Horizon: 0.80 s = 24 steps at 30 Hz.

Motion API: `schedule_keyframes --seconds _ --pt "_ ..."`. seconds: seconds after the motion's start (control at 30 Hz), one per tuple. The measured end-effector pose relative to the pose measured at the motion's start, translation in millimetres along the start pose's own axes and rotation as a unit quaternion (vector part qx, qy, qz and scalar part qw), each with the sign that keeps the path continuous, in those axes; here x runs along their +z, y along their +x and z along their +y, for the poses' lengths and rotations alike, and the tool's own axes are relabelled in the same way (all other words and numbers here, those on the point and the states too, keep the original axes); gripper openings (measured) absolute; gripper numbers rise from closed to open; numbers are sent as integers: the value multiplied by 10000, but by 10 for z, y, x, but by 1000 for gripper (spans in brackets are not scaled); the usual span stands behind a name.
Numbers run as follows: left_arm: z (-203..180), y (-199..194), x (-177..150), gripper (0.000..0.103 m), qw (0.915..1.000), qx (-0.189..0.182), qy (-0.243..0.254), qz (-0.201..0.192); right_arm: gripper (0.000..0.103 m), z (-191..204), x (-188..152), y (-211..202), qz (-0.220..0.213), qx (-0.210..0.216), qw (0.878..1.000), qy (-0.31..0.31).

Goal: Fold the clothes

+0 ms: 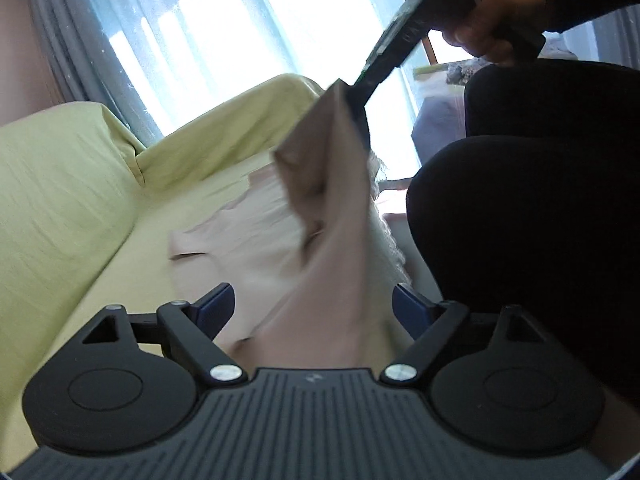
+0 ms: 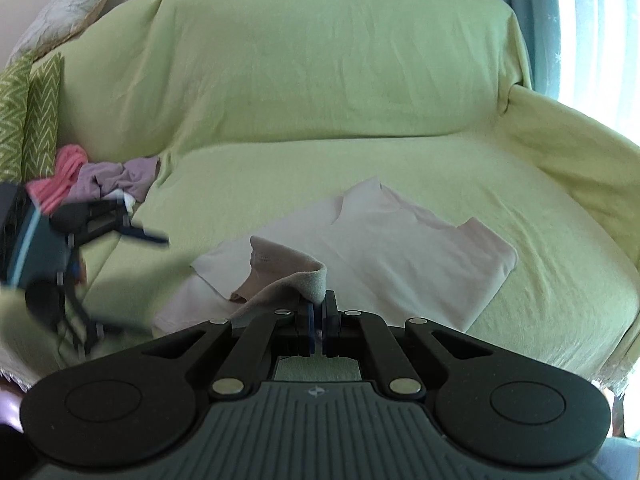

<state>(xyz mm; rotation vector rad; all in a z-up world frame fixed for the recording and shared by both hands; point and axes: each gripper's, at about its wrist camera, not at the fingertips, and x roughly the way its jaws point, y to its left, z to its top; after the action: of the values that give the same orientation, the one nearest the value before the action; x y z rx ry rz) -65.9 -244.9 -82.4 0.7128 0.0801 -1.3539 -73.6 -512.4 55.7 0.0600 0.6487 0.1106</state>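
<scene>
A pale pink garment (image 2: pixel 400 248) lies partly folded on the green sofa seat (image 2: pixel 280 184). My right gripper (image 2: pixel 318 312) is shut on a folded edge of the garment (image 2: pixel 288 280) and holds it lifted. In the left wrist view the right gripper (image 1: pixel 356 108) pinches the raised cloth (image 1: pixel 332 208) from above. My left gripper (image 1: pixel 312 304) is open, its blue pads (image 1: pixel 218 304) apart on either side of the hanging cloth. It also shows at the left of the right wrist view (image 2: pixel 116 276), open and blurred.
A pile of pink and purple clothes (image 2: pixel 104 180) lies at the sofa's left end beside green zigzag cushions (image 2: pixel 28 120). The person's dark legs (image 1: pixel 540 200) are at the right. The sofa back (image 2: pixel 300 60), an armrest (image 2: pixel 580 152) and a curtained window (image 1: pixel 200 20) surround the seat.
</scene>
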Motion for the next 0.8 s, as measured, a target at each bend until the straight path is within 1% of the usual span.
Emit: schedule_keyframes --seconds 0.07,0.1,0.17,0.23,0.33,0.43,0.47,0.5,0.53,0.6,0.67,0.73,0.8 --pt "-139 127 23 87 9999 155 15 -53 3 9 -5 -9 1 -15 10000 -7" --pt "-177 216 57 87 9995 298 55 -40 3 10 -5 -20 -2 -21 10000 -18" --pt "-162 302 68 87 9988 494 56 -18 3 10 -2 -53 -19 -58 10000 -57" --pt "-51 346 75 86 9986 533 47 53 3 7 -7 -89 -38 -100 9999 -98" --pt "179 358 35 86 9975 603 327 161 3 -6 -33 -126 -59 -139 9998 -119" --pt "429 351 -26 86 9959 596 633 245 3 -15 -68 -117 -60 -138 9998 -91" --pt "497 362 -46 82 9950 585 753 290 3 -17 -80 -109 -55 -130 9999 -75" --pt "567 376 -74 74 9940 553 875 345 3 -14 -90 -99 -48 -131 9999 -71" --pt "624 388 -98 70 9935 465 957 414 3 -11 -96 -93 -46 -129 9999 -69" --pt "707 395 -135 52 9925 235 1093 501 3 -11 -103 -87 -44 -118 9999 -59" --pt "723 376 -158 47 9906 -25 1275 494 3 -18 -104 -88 -38 -112 9999 -50" --pt "707 390 -167 45 9865 -185 1547 510 3 -24 -110 -85 -19 -109 9999 -39" --pt "708 408 -174 31 9840 -336 1649 581 3 -23 -120 -80 8 -108 9999 -43"
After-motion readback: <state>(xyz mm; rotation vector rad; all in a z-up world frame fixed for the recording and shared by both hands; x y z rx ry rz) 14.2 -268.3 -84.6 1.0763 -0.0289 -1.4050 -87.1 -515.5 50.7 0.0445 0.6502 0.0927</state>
